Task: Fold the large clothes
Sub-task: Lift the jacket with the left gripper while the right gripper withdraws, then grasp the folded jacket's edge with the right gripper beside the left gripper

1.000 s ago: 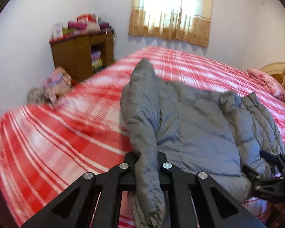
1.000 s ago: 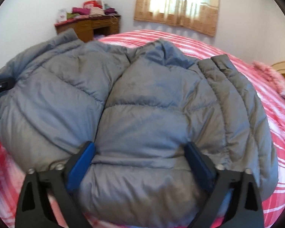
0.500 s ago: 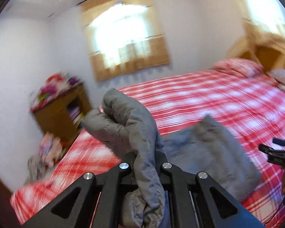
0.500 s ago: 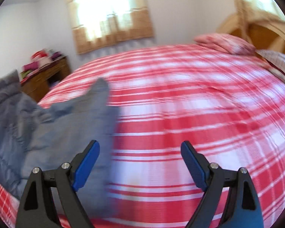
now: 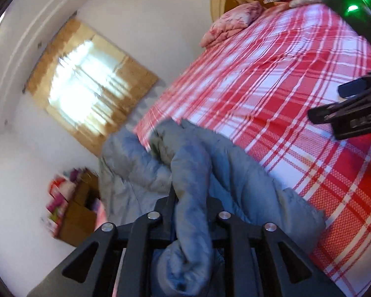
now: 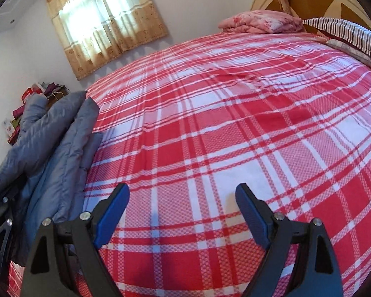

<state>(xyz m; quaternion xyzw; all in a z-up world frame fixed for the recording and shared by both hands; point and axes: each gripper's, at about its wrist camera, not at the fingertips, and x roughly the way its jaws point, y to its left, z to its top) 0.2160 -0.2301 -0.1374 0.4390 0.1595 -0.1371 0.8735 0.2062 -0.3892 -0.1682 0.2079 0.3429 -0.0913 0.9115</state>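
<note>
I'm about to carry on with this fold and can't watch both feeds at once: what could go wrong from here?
1. Only the left tool grips the grey puffer jacket, on one bunched ridge of slippery padding; it may slide out.
2. The right tool is open over bare red-and-white checked bedspread, so nothing supports the rest of the jacket and the fold could collapse.
3. The jacket lies at the bedspread's edge in the right wrist view; a tug might drag it off.

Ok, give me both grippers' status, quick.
Left gripper: shut on the grey puffer jacket.
Right gripper: open, empty, above the red plaid bedspread.
</note>
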